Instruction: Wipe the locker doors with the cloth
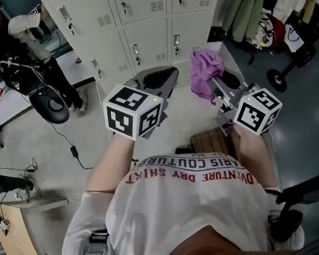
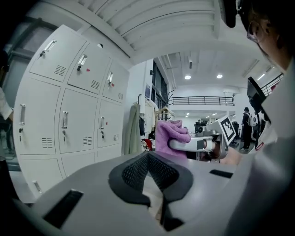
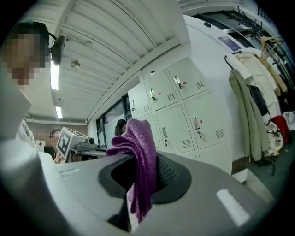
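- Two jaws of the right gripper [image 3: 138, 168] pinch the purple cloth [image 3: 143, 147]; a loose bunch sticks out past the tips.
- Left gripper [image 2: 150, 173]: jaws pressed together, nothing between them.
- Locker doors [image 1: 144, 24] are ahead, cloth well apart from them, no contact yet.
- Likely best: lead with the loose bunch, press it flat on a door, steer round the handles [image 1: 136, 53].
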Tool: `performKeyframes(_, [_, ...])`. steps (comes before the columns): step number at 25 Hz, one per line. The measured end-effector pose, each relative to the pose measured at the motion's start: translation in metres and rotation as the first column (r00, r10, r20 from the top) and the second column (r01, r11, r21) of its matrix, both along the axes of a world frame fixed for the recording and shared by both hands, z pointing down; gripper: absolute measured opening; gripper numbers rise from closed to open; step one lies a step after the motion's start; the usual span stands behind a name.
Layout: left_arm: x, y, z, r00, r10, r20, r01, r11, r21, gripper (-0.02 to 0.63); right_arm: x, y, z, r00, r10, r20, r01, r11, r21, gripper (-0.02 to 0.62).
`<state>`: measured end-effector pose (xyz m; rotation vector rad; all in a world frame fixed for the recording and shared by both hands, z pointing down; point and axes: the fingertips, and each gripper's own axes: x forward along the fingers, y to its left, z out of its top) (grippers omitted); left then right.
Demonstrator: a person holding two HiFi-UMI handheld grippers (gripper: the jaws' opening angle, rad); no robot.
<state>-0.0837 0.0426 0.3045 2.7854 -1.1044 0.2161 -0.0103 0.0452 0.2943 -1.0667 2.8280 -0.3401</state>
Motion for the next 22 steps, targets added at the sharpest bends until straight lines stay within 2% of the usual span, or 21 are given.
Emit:
performKeyframes(5, [0.007, -0.094, -0.001, 1.0, -0.025, -0.018, 0.025, 1.0, 0.014, -0.002, -0.003, -0.088, -0.007, 0.997, -0.071, -0.024, 0.072, 0.995, 0.071, 0.041])
performKeyframes(10, [0.027, -0.203, -0.015, 0.999, -0.053, -0.002, 0.053, 0.998, 0.043, -0.002, 0.011, -0.191, -0.012, 0.981, -0.194, -0.007, 0.194, 0.981, 0.031, 0.041])
performKeyframes(12, [0.035, -0.239, -0.024, 0.998, -0.064, 0.006, 0.063, 0.996, 0.056, -0.001, 0.018, -0.225, -0.02, 0.976, -0.217, -0.009, 0.217, 0.975, 0.037, 0.041])
performKeyframes(16, [0.044, -0.29, -0.037, 0.996, -0.086, -0.003, 0.086, 0.994, 0.072, -0.002, 0.033, -0.283, -0.038, 0.979, -0.204, -0.022, 0.205, 0.976, 0.068, 0.041])
performKeyframes(22, [0.034, -0.34, -0.036, 0.994, -0.109, -0.03, 0.111, 0.992, 0.061, -0.002, 0.036, -0.35, -0.04, 0.987, -0.161, 0.023, 0.159, 0.984, 0.078, 0.041])
